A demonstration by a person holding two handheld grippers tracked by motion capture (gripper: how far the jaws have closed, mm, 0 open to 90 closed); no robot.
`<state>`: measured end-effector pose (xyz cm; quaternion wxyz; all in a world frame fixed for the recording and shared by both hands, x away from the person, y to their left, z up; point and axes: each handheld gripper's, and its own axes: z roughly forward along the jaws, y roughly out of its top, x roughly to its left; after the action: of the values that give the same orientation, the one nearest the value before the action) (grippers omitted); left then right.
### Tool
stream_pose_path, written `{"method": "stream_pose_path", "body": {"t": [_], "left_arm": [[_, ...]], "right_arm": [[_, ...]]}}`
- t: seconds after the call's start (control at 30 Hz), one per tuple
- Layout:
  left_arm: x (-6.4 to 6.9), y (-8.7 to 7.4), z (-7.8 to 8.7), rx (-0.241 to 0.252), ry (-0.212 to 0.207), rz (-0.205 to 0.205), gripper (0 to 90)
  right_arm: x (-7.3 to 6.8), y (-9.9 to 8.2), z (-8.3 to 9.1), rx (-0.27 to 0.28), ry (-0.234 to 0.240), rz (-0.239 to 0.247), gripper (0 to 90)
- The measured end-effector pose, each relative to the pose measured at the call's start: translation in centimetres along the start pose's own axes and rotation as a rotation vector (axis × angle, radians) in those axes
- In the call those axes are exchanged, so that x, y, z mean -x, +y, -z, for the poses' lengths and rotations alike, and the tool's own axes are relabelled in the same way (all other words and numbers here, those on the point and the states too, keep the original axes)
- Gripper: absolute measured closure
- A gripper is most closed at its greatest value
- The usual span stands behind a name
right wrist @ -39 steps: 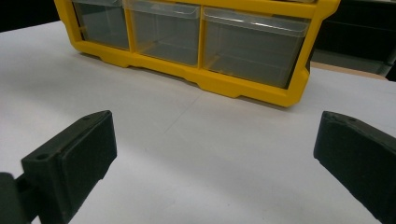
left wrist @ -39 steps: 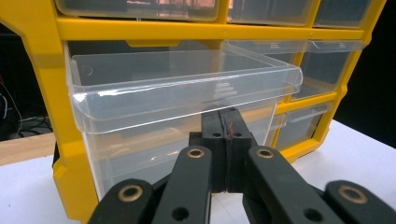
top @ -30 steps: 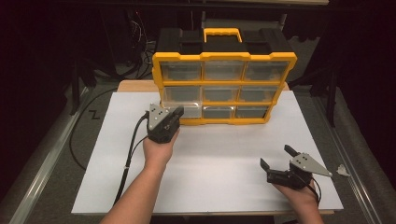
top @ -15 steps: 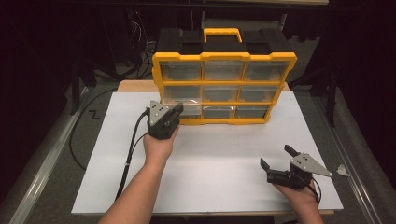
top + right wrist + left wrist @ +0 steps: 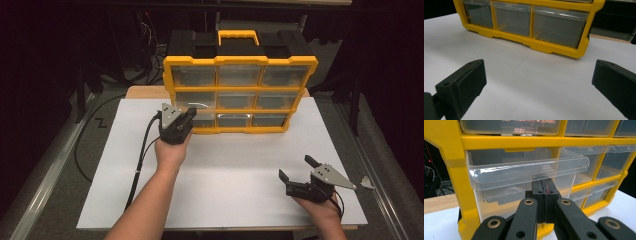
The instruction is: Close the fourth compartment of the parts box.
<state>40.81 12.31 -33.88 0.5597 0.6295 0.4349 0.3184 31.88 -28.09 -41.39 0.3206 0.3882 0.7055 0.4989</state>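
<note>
The left gripper [image 5: 184, 118], jaws closed, seemingly pinched the clear plastic middle-left drawer [image 5: 524, 168] of the yellow-framed organiser [image 5: 240, 65], sliding toward six o'clock; the right gripper [image 5: 296, 170] lay wide open, empty.

A white sheet [image 5: 235, 175] covers the table across the lower middle of the high view, with a strip of wooden board [image 5: 145, 92] showing at its far left edge. Dark cables [image 5: 145, 60] tangle in the upper left, and a small pale scrap [image 5: 367, 183] lies at the lower right.

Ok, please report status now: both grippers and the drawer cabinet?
Left gripper shut at bottom-left drawer. Right gripper open, idle. Cabinet upright. Nothing blocking.
</note>
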Motion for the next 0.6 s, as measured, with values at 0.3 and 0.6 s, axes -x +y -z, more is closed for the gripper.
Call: {"method": "stream_pose_path", "body": {"t": [0.3, 0.6], "left_arm": [[-0.4, 0.5, -0.8, -0.01, 0.015, -0.015, 89.7], [-0.9, 0.8, -1.9, -0.016, 0.036, -0.014, 89.7]], "right_arm": [[0.0, 0.0, 0.1, 0.004, -0.001, -0.006, 0.7], [0.1, 0.0, 0.2, 0.012, -0.002, -0.011, 0.7]]}}
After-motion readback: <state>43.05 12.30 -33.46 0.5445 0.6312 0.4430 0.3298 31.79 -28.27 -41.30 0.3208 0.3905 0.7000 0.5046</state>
